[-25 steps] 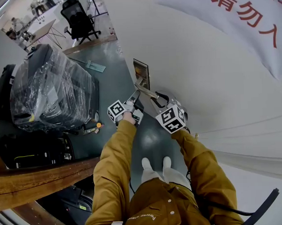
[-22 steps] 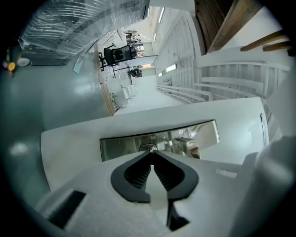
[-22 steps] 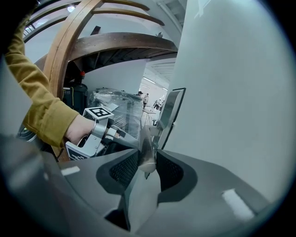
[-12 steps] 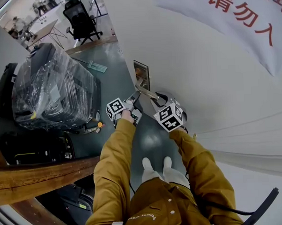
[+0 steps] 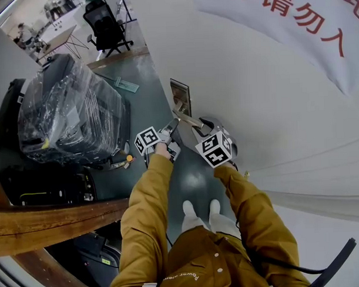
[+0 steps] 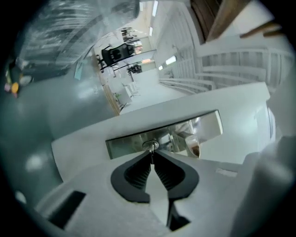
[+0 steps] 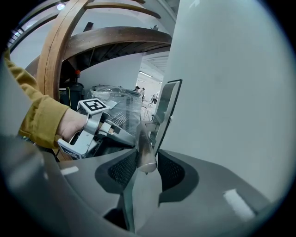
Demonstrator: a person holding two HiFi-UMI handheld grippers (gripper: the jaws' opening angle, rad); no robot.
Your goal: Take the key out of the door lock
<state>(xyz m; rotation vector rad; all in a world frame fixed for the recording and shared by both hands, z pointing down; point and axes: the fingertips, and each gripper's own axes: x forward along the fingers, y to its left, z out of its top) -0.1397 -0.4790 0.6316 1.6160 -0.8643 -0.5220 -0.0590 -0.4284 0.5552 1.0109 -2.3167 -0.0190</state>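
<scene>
Fingers [image 6: 136, 173] of the left gripper [image 6: 151, 156] stood almost together in the left gripper view, their tips pinched on the thin key [image 6: 151, 149] at the centre of the frame. The key was still seated in the round cylinder [image 6: 151, 145] of the steel lock plate [image 6: 125, 143], so by my reading the grasp was made and the pull-out was still to come. Its long axis ran straight out from the plate toward the camera, head end at the fingertips and blade in the lock.

Seen from the right gripper view, the right gripper [image 7: 147, 167] had the lever door handle [image 7: 145, 148] between its fingers [image 7: 172, 172], which were opening; I saw no clear press on it. Left of the handle, the other gripper reached toward the plate.

From the head view, both grippers met at the plate on the white door [image 5: 254, 108], left of centre; the key was too small to make out there.
</scene>
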